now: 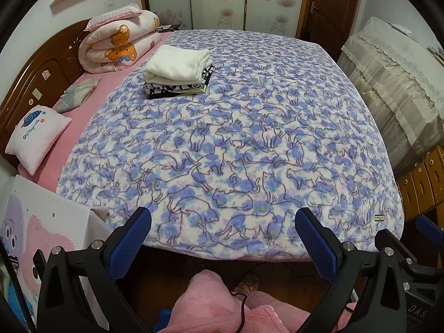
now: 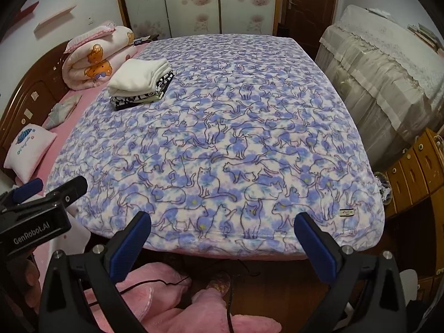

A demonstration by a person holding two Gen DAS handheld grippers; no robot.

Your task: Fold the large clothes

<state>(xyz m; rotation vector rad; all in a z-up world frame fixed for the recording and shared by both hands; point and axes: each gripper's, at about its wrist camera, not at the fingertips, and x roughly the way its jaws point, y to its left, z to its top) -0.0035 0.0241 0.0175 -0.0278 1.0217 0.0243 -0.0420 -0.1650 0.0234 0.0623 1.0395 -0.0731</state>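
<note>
Currently left claw [image 1: 223, 222] and right claw [image 2: 222, 222] wide, empty; folded clothes stack [image 1: 177, 70] far ahead, left, on blanket [image 1: 249, 138].

Here's the bed [image 1: 91, 116], pink sheet showing along the headboard side, with a blue cat-print blanket [image 1: 236, 144] spread flat across most of it. On the blanket's far left sits a folded stack [image 1: 177, 73], white piece on top. Rolled bear-print quilt [image 1: 116, 44], pink cushion [image 1: 37, 138] and grey pillow [image 1: 77, 94] lie on the sheet.
</note>
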